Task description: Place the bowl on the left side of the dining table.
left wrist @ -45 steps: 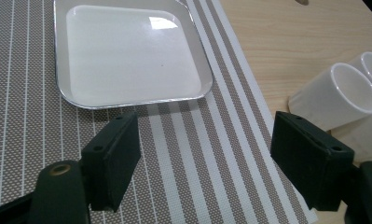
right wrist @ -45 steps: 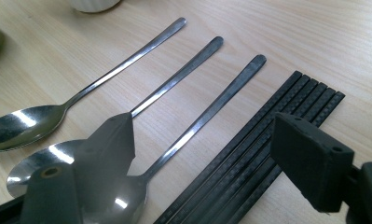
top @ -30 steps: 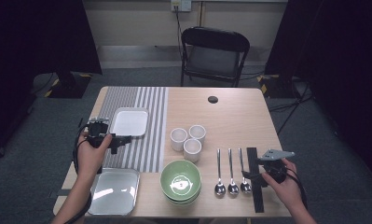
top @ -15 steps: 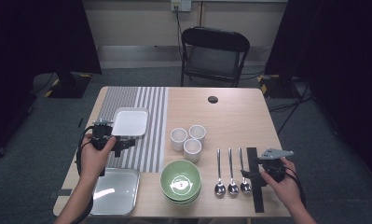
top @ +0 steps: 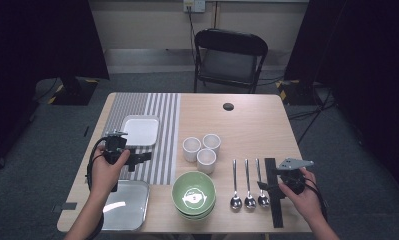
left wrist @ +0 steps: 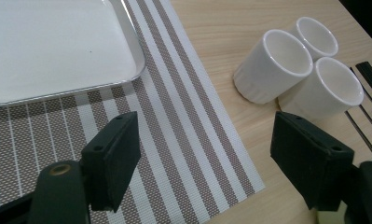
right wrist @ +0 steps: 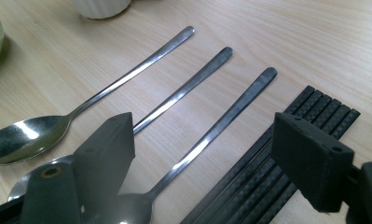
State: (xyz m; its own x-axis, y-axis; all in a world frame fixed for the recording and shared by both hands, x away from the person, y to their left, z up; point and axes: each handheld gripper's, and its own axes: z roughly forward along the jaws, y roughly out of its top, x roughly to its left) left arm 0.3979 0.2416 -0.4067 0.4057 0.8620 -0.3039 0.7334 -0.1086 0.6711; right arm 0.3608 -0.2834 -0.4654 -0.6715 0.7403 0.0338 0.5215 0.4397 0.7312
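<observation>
The nearest spoon [right wrist: 207,140] lies on the worktop [right wrist: 314,42] between the wide-open jaws of the right hand-held gripper [right wrist: 211,154], its bowl just under the near jaw, black chopsticks [right wrist: 277,154] just beside the far jaw. To lift it well, I would lower squarely over the handle and close without catching the chopsticks. The left hand-held gripper [left wrist: 207,154], also wide open and empty, hovers over the striped mat [left wrist: 183,140]; three white cups [left wrist: 300,65] stand ahead. The high view adds a green bowl [top: 194,192], probably a stack.
</observation>
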